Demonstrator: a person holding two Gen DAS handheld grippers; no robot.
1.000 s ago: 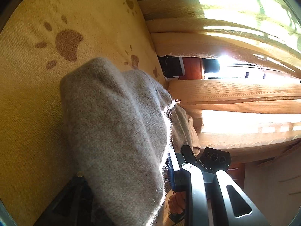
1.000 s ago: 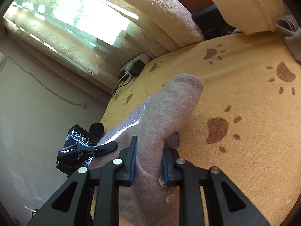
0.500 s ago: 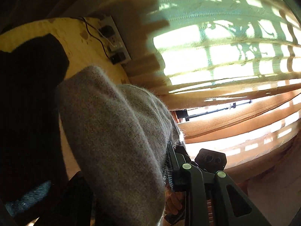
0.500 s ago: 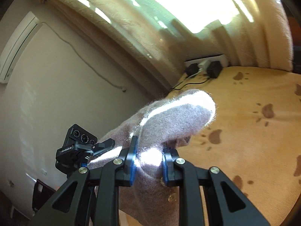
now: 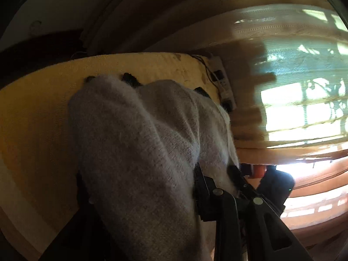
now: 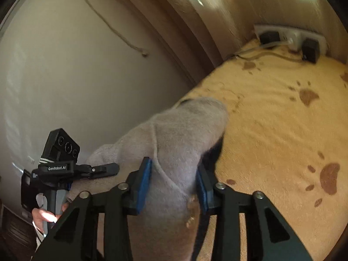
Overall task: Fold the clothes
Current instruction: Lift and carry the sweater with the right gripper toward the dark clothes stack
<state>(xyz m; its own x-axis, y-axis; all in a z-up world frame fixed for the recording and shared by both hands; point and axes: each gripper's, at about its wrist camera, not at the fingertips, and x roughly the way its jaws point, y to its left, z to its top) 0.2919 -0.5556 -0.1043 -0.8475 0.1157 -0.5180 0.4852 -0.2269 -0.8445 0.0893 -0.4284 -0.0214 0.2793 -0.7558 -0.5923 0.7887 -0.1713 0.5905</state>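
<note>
Curtains (image 5: pixel 282 69) hang behind the yellow paw-print bed cover (image 6: pixel 271 130), with a power strip (image 6: pixel 289 37) at its far edge. The grey knit garment (image 6: pixel 174 134) droops over the cover, blocking much of both views. The right gripper (image 6: pixel 173 187) has just been opening; its fingers (image 6: pixel 143 180) flank the garment loosely. The left gripper (image 5: pixel 215 174) pinches a fold of it.

You have a bed (image 6: pixel 271 130) under a yellow cover printed with brown paw marks (image 6: pixel 329 178); at its far edge, by the curtain, a white power strip (image 6: pixel 289 35) lies with black plugs and a cable trailing onto the cover.
</note>
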